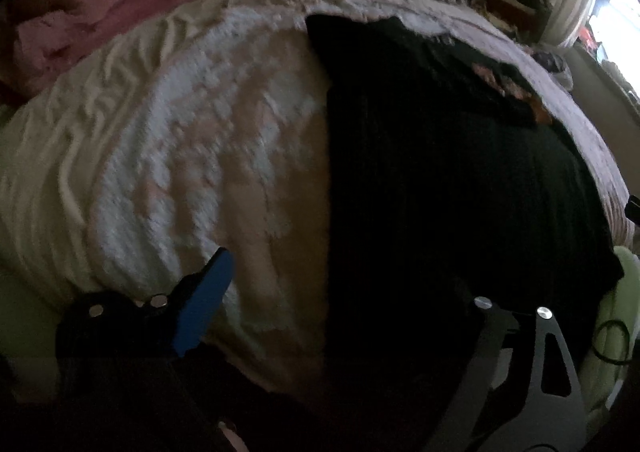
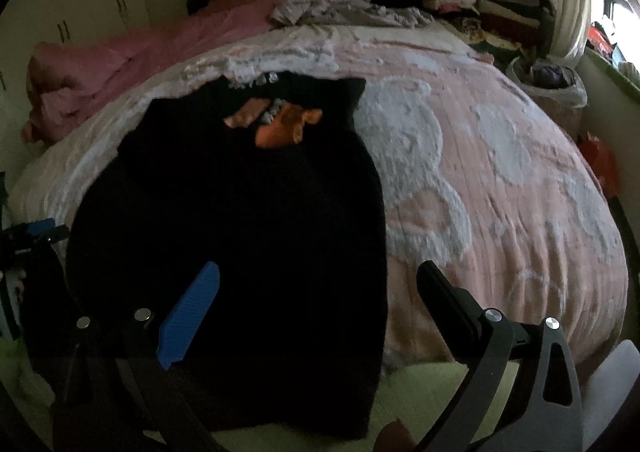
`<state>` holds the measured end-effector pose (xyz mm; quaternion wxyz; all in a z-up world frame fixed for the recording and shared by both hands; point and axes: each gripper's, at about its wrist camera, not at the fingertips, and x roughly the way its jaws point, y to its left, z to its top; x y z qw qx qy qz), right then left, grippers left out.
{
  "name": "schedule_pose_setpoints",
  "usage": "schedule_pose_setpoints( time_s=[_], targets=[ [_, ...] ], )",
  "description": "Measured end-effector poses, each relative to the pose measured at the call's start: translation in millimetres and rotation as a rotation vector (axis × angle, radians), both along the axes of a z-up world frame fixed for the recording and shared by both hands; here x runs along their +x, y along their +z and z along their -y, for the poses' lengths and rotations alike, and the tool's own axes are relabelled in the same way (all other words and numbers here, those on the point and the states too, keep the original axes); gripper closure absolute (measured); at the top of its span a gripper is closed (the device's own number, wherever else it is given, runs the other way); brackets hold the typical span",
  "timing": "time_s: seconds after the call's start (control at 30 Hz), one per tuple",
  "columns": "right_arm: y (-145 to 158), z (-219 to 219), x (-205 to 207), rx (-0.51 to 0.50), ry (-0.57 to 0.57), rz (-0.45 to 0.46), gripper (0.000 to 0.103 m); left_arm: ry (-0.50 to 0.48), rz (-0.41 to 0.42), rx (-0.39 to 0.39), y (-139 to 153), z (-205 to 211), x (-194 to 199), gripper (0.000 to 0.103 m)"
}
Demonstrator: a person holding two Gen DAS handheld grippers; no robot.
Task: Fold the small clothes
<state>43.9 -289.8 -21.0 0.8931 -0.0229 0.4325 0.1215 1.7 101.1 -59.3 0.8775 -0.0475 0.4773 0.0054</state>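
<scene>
Black sweater (image 2: 240, 204) laid flat on bed blanket (image 2: 500, 180), ready for folding. Left claw (image 1: 344, 292) and right claw (image 2: 316, 284) both gaping, empty, straddling hem corners.

Dim, blurred fisheye views; glaring window (image 1: 618, 8) upper right.

No legible text, light marks near the black garment (image 2: 224, 188) collar, too blurred to read
</scene>
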Motion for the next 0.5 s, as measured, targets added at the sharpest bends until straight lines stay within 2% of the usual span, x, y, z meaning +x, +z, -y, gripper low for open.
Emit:
schedule_pose_setpoints(
  time_s=[0.1,0.5],
  targets=[
    [-12.8,5.6,-1.5,-0.005,0.0,-0.043,0.005,-0.008,-0.032,-0.018,-9.7,2.0,-0.7,0.03],
    [-40.6,22.3,-4.5,0.021,-0.012,-0.136,0.007,-0.025,-0.075,-0.014,-21.6,6.9,-11.2,0.033]
  ],
)
